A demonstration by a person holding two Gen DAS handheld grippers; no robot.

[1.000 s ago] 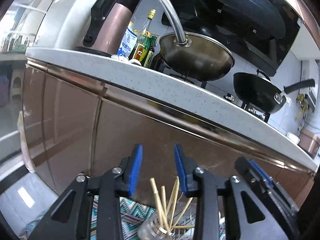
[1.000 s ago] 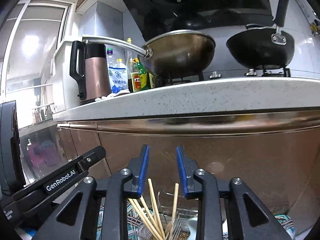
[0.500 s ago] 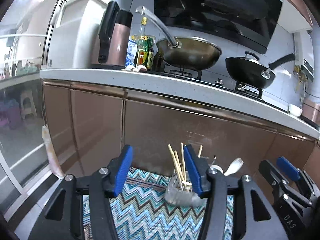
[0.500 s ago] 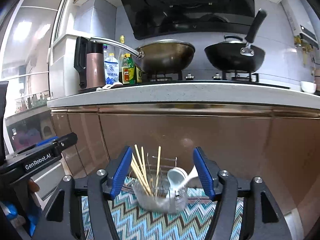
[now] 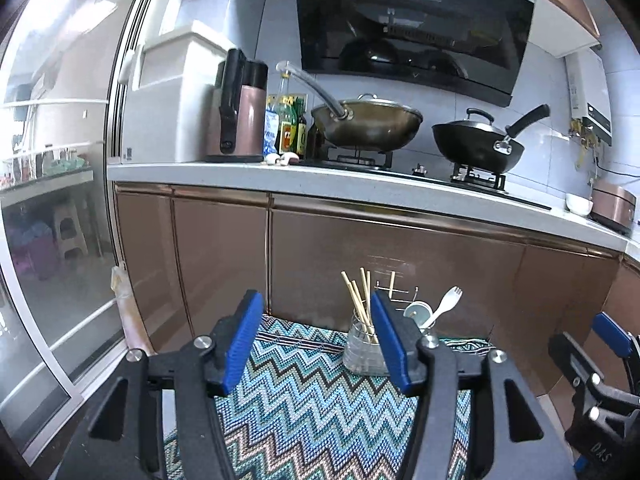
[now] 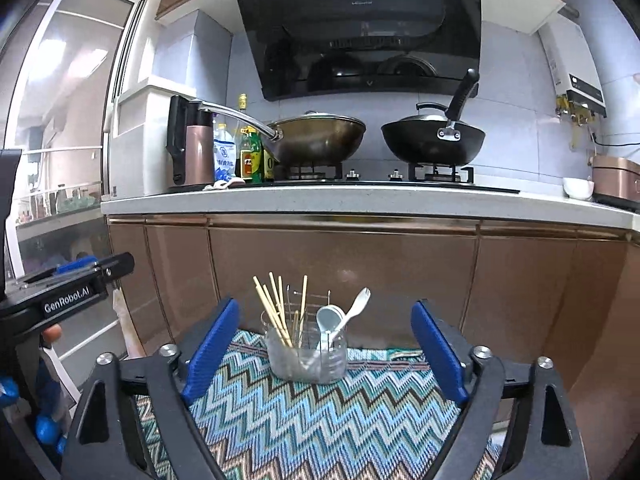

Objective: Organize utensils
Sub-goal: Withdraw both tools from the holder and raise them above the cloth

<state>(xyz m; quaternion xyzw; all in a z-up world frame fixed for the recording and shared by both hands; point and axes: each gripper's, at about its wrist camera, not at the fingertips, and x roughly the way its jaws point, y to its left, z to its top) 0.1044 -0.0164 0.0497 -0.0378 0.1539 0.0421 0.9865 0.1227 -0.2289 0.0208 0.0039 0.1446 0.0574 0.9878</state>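
Observation:
Two clear jars stand side by side on a zigzag cloth (image 6: pixel 320 412). The left jar (image 6: pixel 284 354) holds several wooden chopsticks (image 6: pixel 274 308). The right jar (image 6: pixel 330 356) holds a white spork (image 6: pixel 352 310) and a white spoon (image 6: pixel 330 318). My right gripper (image 6: pixel 326 344) is open and empty, its jaws wide apart in front of the jars. My left gripper (image 5: pixel 316 342) is open and empty, left of the chopstick jar (image 5: pixel 362 350); the spork (image 5: pixel 444 304) shows behind its right finger. The right gripper's body (image 5: pixel 592 380) shows at the right edge.
The cloth (image 5: pixel 312 408) lies on a low surface in front of brown cabinet doors (image 6: pixel 344 272). A worktop (image 6: pixel 360 200) above carries two woks, a kettle and bottles. A thin wire rack (image 6: pixel 310 300) stands behind the jars. Glass sliding doors (image 5: pixel 52 240) are at the left.
Both grippers have pulled back and up from the jars and opened wide. The jars and cloth have come fully into view.

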